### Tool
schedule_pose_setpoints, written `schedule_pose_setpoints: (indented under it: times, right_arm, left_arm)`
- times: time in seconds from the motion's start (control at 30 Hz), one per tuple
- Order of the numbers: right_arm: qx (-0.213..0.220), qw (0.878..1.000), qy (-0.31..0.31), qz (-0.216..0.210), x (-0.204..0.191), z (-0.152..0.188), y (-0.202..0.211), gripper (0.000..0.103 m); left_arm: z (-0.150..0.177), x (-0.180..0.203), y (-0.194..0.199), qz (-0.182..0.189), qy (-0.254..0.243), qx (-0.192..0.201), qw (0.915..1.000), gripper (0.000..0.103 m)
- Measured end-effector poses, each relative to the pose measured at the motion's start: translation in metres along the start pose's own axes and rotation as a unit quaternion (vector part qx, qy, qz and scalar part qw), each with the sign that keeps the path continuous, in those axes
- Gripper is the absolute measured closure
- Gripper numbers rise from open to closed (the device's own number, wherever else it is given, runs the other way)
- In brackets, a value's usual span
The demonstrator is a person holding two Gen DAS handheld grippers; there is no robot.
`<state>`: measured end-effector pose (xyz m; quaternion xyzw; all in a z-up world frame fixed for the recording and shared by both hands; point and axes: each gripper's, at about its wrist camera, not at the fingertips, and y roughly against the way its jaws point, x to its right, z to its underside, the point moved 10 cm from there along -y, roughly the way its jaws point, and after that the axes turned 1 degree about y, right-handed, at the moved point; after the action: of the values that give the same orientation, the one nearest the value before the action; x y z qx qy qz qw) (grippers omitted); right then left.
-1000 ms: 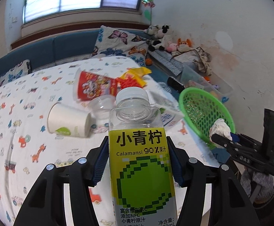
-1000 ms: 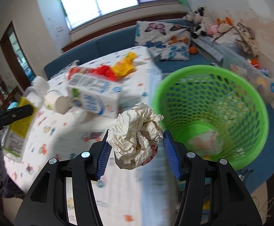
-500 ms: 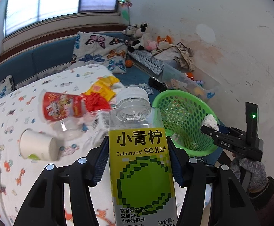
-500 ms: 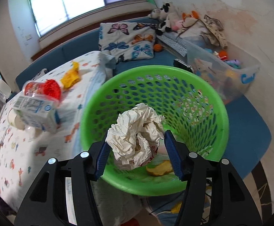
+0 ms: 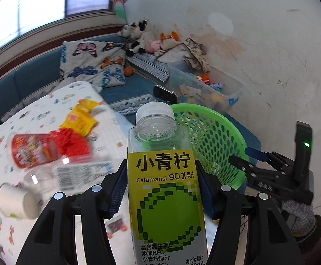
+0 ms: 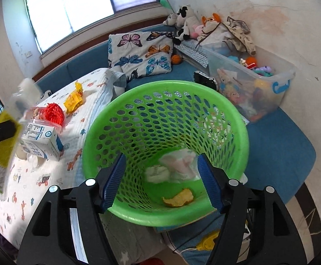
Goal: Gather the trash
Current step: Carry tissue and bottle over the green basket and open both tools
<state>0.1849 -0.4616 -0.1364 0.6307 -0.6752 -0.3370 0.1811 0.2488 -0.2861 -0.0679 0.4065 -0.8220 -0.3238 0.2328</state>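
Over the basket [image 6: 125,110], your right gripper [image 6: 161,180] has just been opening, nothing between its jaws. The paper wad [image 6: 157,173] lies below. Your left gripper [image 5: 163,190] clamps the upright bottle [image 5: 165,198].

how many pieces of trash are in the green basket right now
3 visible in the green basket: a crumpled paper ball, a wrinkled wrapper beside it, and a peel nearer the camera. Others may be hidden underneath.

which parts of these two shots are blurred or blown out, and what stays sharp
Left wrist view: the juice bottle between the fingers is crisp, while the red wrapper, the carton and the paper cup on the bed smear with motion blur; the window is overexposed. Right wrist view: the green basket is sharp, the bottle at the left edge is blurred, and fisheye bending curves the walls.
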Motion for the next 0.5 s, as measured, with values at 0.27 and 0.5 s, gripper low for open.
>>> schedule_pose_setpoints:
  times: [0.27, 0.5]
  right_arm:
    - [0.012, 1.0, -0.023, 0.007, 0.025, 0.01, 0.024, 0.035]
    - [0.009, 0.999, -0.042, 0.01, 0.039, 0.024, 0.033, 0.034]
  left_arm:
    - [-0.011, 0.039, -0.052, 0.021, -0.032, -0.038, 0.9986, 0.047]
    - [-0.016, 0.066, -0.097, 0.017, -0.067, -0.076, 0.9947, 0.047]
